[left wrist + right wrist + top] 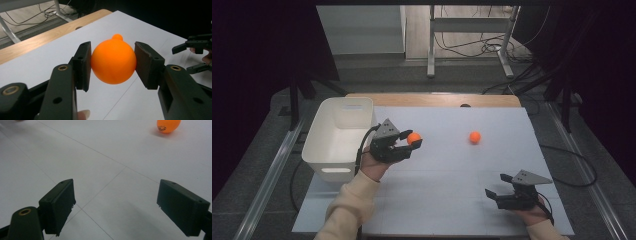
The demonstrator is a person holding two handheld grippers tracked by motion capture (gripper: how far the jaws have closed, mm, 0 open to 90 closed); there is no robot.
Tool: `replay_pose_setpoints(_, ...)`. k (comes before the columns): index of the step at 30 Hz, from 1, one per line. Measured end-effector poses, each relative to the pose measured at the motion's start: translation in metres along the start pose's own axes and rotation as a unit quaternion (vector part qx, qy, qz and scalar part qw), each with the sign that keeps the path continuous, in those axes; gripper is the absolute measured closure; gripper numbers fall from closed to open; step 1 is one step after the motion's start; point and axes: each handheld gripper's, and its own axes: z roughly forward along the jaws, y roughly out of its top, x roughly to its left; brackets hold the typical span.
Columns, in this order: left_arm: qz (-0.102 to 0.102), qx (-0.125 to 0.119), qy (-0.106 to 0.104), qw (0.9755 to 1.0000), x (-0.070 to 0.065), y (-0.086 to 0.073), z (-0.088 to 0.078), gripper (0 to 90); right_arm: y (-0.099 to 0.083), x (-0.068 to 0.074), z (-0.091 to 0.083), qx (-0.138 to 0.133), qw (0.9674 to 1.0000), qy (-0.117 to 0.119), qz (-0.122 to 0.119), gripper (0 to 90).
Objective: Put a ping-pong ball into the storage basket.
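Note:
My left gripper (414,140) is shut on an orange ball (413,138), held above the white table (447,200) just right of the white bin (337,137). In the left gripper view the ball (113,61) sits squeezed between both pads (83,65). A second orange ball (475,137) lies on the table farther right; it peeks from behind the held ball (117,37) and lies ahead in the right gripper view (168,125). My right gripper (496,186) rests low near the front right edge, open, with nothing between its fingers (58,203).
The white bin stands at the table's left edge, nothing showing inside it. A wooden strip (432,99) runs along the table's far side. Beyond it are metal stand legs (430,50) and cables (482,47) on the floor.

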Motion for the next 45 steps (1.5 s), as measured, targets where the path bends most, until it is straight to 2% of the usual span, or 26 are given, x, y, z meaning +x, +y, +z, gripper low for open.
replay_pose_setpoints(45,-0.022,-0.022,0.041,0.9987,0.026,-0.001,-0.026,50.3,0.000,0.000,0.000,0.001,1.0000,-0.001,0.000,15.6)
